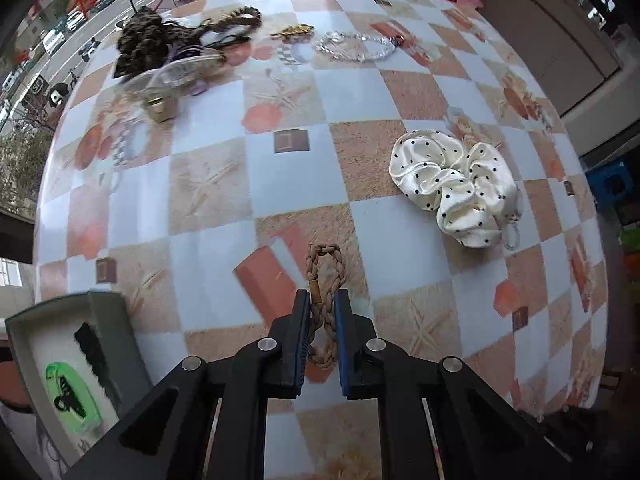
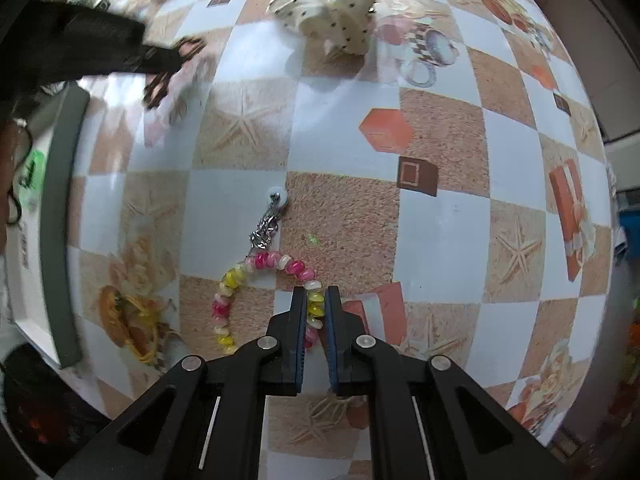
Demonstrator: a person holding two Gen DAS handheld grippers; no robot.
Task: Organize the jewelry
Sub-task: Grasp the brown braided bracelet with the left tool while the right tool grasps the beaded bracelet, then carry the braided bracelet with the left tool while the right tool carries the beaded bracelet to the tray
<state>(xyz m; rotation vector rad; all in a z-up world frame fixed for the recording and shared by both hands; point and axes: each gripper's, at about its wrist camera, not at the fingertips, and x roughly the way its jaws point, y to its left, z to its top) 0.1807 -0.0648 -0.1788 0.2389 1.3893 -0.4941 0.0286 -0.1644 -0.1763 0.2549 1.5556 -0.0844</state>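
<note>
At eight o'clock in my left wrist view I see a grey tray holding a green item, which my right view only clips at its edge. My left gripper is clamped on a braided tan bracelet, its loop reaching toward twelve. The dotted white scrunchie lies at two o'clock (the far heap of hair ties shows only here). My right gripper pinches the pink-and-yellow bead bracelet, which curls off toward nine on the checked tablecloth.

Black linkage arms, silver rivets, blue-lined jaws.
</note>
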